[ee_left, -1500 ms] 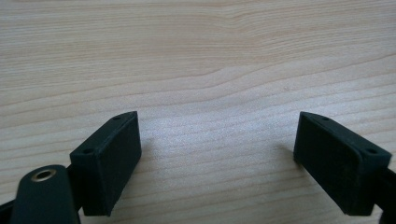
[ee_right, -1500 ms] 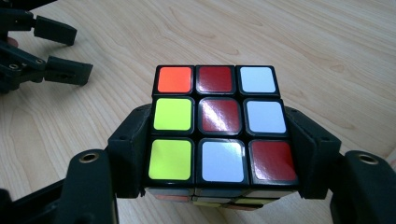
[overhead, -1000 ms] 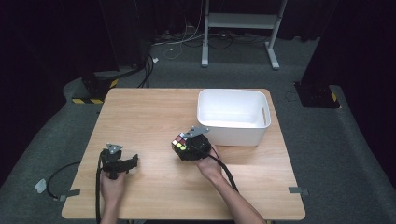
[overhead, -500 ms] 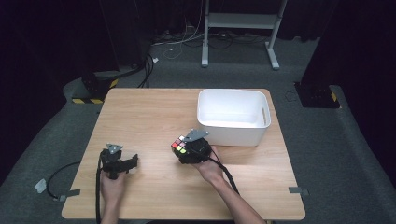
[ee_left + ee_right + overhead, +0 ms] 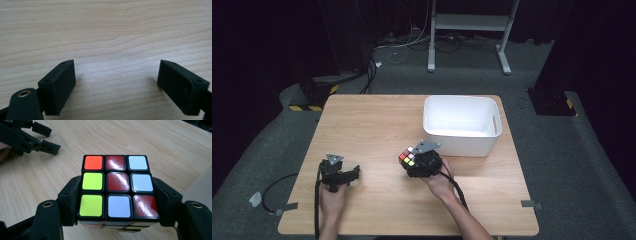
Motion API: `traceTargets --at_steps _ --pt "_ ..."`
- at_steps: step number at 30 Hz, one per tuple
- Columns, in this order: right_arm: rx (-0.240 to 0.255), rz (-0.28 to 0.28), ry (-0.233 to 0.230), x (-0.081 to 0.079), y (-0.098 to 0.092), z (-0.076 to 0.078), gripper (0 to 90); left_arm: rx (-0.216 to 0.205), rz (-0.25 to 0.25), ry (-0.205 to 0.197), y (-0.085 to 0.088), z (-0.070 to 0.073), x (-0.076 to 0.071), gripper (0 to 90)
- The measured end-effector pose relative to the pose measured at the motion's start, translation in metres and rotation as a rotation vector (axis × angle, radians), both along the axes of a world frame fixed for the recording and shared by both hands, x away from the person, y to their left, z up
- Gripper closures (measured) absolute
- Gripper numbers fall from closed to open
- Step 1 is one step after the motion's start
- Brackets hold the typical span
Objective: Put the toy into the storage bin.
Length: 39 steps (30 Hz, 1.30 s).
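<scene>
My right hand-held gripper [image 5: 117, 202] stayed clenched on the cube [image 5: 117, 187], barely shifted at the frame's lower centre just short of the white bin [image 5: 460, 125], while my left hand-held gripper [image 5: 117, 85] rested released on the counter [image 5: 377, 120].

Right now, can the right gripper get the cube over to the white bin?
Probably yes: the right gripper grips the cube, and bare table lies between it and the bin beside it.
</scene>
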State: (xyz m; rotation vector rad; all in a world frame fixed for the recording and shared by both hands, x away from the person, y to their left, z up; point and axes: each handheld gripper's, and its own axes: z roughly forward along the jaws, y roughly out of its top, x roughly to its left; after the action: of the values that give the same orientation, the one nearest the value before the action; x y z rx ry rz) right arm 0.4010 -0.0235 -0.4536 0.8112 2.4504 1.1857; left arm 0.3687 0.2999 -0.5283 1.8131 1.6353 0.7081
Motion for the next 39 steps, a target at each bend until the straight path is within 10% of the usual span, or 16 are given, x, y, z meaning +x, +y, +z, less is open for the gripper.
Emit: traceTargets --at_steps 39 --pt "0.058 -0.089 -0.018 -0.026 -0.083 0.021 33.6 0.001 -0.001 0.000 0.000 0.000 0.000 15.2"
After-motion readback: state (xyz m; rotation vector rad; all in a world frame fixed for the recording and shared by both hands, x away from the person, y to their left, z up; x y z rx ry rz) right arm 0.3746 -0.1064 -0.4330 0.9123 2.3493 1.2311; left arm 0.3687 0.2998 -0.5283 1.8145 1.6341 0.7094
